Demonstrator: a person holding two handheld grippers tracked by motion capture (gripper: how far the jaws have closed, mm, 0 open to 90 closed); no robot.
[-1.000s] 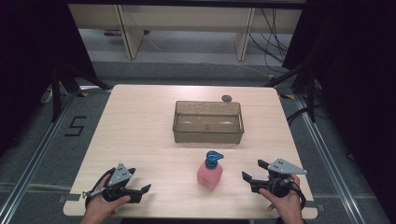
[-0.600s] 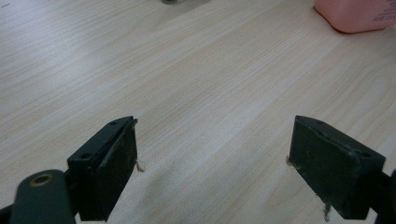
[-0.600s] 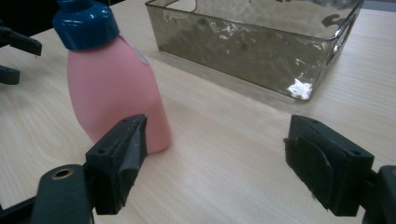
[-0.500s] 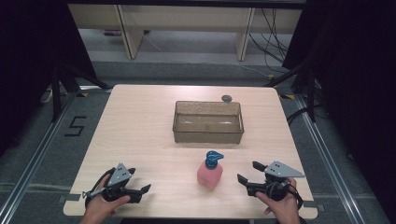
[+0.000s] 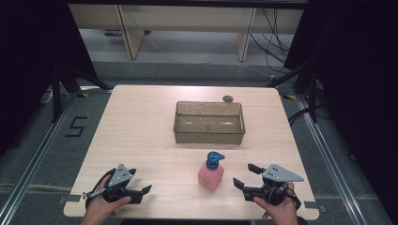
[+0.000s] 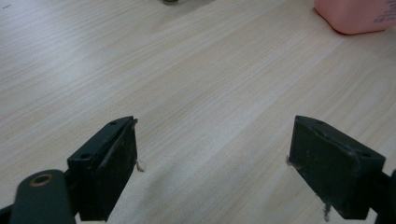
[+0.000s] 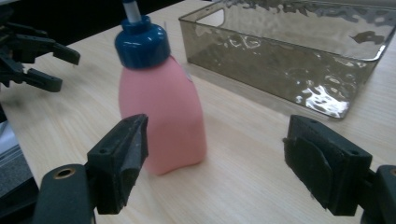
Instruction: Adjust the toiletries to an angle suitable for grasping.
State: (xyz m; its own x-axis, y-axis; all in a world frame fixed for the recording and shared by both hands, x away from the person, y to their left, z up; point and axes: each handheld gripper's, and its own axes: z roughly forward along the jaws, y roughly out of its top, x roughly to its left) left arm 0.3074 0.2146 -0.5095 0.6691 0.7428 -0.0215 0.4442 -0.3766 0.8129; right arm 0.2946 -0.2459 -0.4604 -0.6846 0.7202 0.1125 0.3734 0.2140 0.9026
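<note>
Light wood-grain tabletop, rounded corners, sitting on a grey floor with metal rails along both sides. Black "5" marked on the floor at about 9 o'clock off the tabletop. Pale shelving legs at 12 o'clock in the back, loose cables toward 1 o'clock, dark curtains on both flanks.

Smoky translucent bin just past centre toward 12 o'clock, looks empty. Small dark round thing right behind its far right corner, too small to tell what. Pink bottle with a blue pump cap standing upright at about 5 o'clock, on the near side of the bin, apart from it.

Left gripper down at 7 o'clock, held in a hand, jaws spread wide with bare wood between them in the left gripper view, bottle corner off at the top right. Right gripper at 5 o'clock, also spread wide, pinching nothing, pointing at the bottle; in the right gripper view the bottle stands just past the left jaw, not touching as far as visible, bin behind it.
</note>
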